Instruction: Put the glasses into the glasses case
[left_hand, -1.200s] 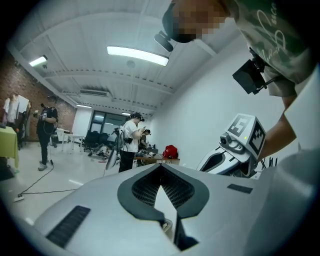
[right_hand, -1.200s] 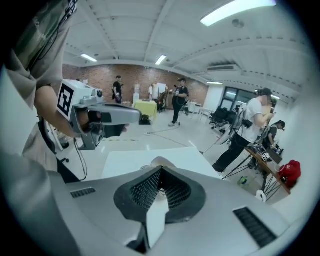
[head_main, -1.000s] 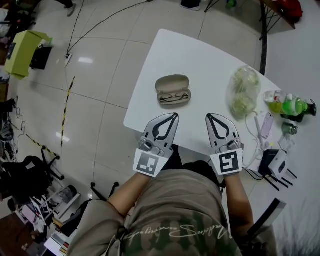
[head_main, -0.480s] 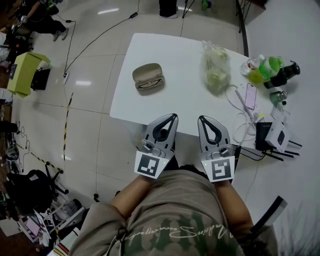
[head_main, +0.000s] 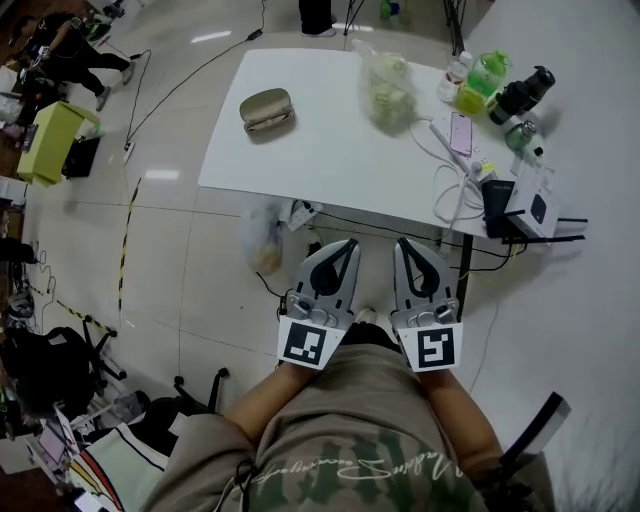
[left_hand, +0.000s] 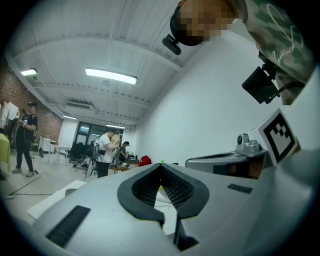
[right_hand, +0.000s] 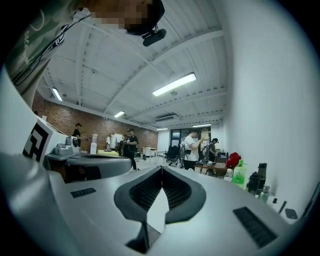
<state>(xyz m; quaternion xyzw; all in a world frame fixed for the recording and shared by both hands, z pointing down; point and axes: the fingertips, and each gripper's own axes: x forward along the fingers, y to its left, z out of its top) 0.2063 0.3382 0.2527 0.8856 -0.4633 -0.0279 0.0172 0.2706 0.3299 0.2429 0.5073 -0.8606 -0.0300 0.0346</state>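
The tan glasses case (head_main: 264, 104) lies open at the far left of the white table (head_main: 330, 150), with the dark-framed glasses (head_main: 271, 119) resting in its near half. Both grippers are held close to the person's body, over the floor short of the table's front edge. My left gripper (head_main: 347, 244) is shut with nothing in it, and my right gripper (head_main: 403, 243) beside it is shut and empty too. In the left gripper view the left gripper (left_hand: 161, 165) points across the room, its jaws closed. The right gripper (right_hand: 161, 168) does the same in the right gripper view.
A clear plastic bag (head_main: 388, 86) sits mid-table. At the right end are a phone (head_main: 461, 132), a green bottle (head_main: 478, 76), white cables (head_main: 452, 205) and a white box (head_main: 536, 206). A plastic bag (head_main: 263, 245) lies on the floor under the table. People stand far off.
The person has drawn back from the table: it now lies farther away and higher in the head view. Both grippers, still shut, have left the table's edge and hang over the floor.
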